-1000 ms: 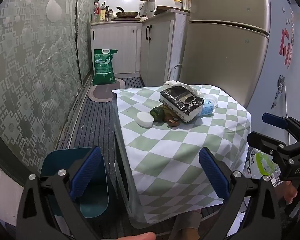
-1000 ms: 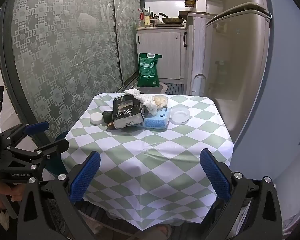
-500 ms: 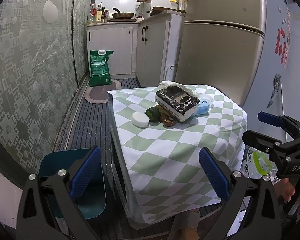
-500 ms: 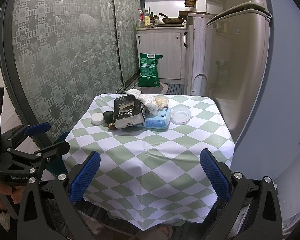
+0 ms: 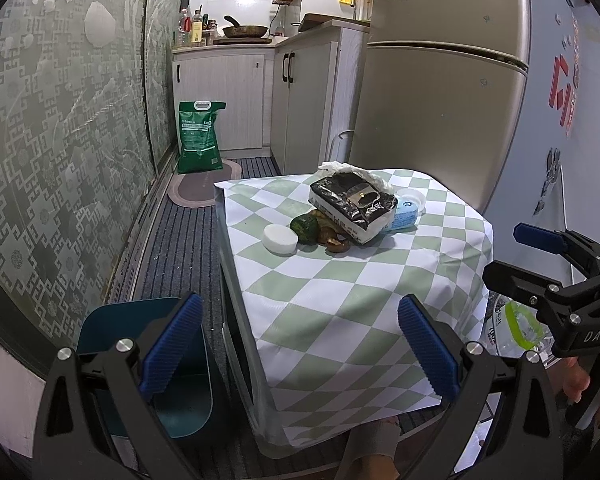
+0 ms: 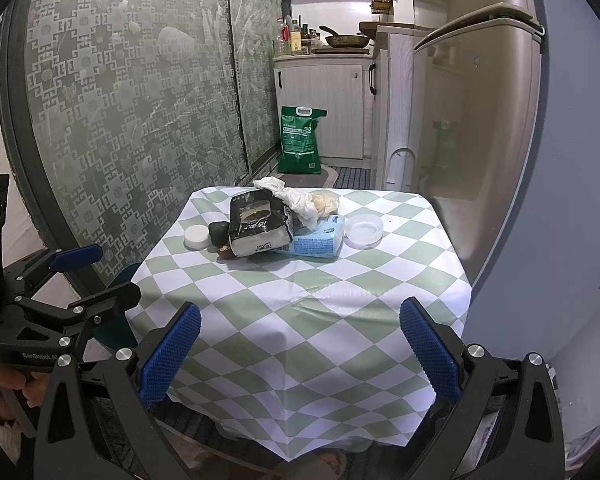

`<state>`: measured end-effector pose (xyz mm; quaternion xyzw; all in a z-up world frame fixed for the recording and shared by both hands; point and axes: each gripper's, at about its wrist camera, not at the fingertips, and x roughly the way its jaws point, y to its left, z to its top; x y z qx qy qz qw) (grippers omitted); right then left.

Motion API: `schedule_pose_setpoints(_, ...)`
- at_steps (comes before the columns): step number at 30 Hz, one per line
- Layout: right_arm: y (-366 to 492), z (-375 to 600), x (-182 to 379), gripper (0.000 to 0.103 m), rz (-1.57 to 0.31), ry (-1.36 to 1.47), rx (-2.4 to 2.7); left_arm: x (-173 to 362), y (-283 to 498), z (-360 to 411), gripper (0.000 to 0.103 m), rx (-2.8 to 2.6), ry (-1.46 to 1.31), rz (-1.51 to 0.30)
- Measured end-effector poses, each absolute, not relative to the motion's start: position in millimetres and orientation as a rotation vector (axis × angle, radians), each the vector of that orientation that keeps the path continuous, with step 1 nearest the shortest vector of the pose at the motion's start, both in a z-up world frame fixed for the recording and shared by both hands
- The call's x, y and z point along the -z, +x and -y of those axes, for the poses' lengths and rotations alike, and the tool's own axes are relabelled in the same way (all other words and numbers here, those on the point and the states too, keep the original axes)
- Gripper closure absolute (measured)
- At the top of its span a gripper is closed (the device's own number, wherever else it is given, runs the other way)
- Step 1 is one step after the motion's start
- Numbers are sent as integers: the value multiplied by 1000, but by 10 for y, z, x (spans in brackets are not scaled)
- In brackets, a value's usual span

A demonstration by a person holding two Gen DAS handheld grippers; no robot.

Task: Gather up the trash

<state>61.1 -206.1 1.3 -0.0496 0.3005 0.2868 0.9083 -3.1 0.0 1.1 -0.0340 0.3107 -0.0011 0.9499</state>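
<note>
A pile of trash sits at the far side of the checked table [image 6: 300, 288]: a black-and-white packet [image 6: 256, 220], a blue tissue pack [image 6: 320, 238], a crumpled white bag [image 6: 296, 198], a dark green lump [image 6: 218, 230], a white round lid [image 6: 196, 236] and a clear round dish [image 6: 364, 230]. The packet [image 5: 352, 204] and lid [image 5: 280, 239] also show in the left wrist view. A teal bin [image 5: 156, 368] stands on the floor left of the table. My left gripper [image 5: 300, 348] is open and empty near the table's front left corner. My right gripper [image 6: 300, 356] is open and empty at the front edge.
A steel fridge [image 5: 440, 92] stands behind the table on the right, patterned glass panels [image 6: 132, 112] on the left. A green sack [image 6: 302, 140] and floor mat lie by the white cabinets. A plastic bottle [image 5: 520, 324] lies low beside the table at right.
Both grippers have drifted slightly back from the table and stay open. The left view has swung a little left. Nothing on the table has moved.
</note>
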Motion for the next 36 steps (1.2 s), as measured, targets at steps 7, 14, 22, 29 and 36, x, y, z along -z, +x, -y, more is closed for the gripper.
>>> schedule_pose_setpoints(7,602,2058,-13,3,-620,-102,-593,0,-29,11,3,6,-66,-633)
schedule_pose_setpoints(14,600,2055,-12,3,-620,-104,-592,-9,-27,19,3,5,-67,-633)
schedule_pose_setpoints(22,579,2030,-3,3,-618,-118,-597,-5,-27,20,3,8,-67,-633)
schedule_pose_setpoints(29,576,2032,-4,3,-617,-119,-598,-3,-19,17,3,5,-66,-637)
schedule_pose_setpoints(36,593,2060,-12,3,-614,-113,-595,-5,-37,12,5,19,-65,-633)
